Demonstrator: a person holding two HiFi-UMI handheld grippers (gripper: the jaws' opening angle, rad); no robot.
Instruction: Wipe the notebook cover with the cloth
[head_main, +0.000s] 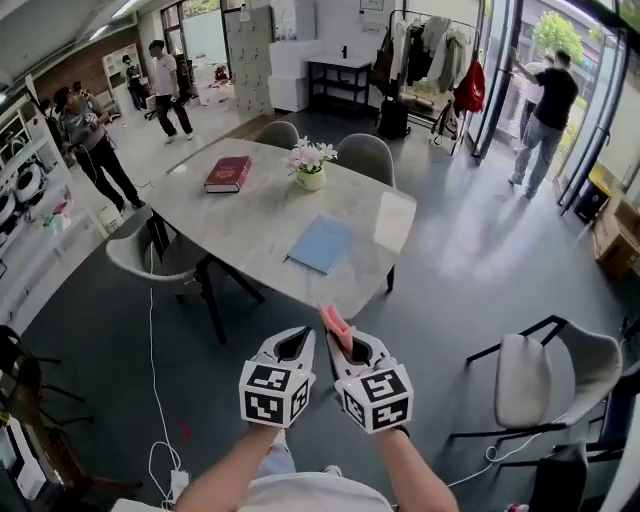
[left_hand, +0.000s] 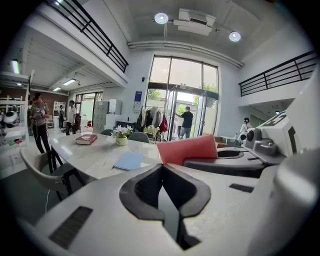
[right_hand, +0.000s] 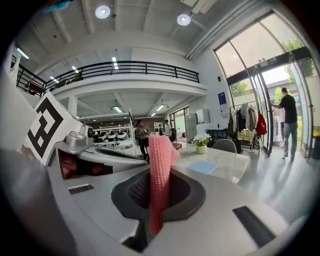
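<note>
- The right gripper (right_hand: 159, 196) has its jaws closed on a pink cloth (right_hand: 160, 165), which stands up between the pads and pokes out past the tips
- Just left of those jaws, the left gripper (left_hand: 167, 200) has its jaws brought together with nothing between them; the two pairs of tips sit close side by side above the grey floor (head_main: 450, 290)
- Ahead of both pairs of jaws, and well apart from them, stands a pale stone-look table (head_main: 250, 215), its near edge towards the tips
- The blue notebook (head_main: 321, 244) lies flat and closed on the near part of that table, straight ahead of the jaws; the cloth is well apart from it
- Farther beyond the notebook, a small pot of flowers (head_main: 311, 170) stands on the table, and to the left of the pot lies a red book (head_main: 228, 173)
- A grey chair (head_main: 366, 156) is at the table's far side
- Farthest from the jaws, several people stand about the room, one by the glass doors (head_main: 505, 70) ahead and to the right
</note>
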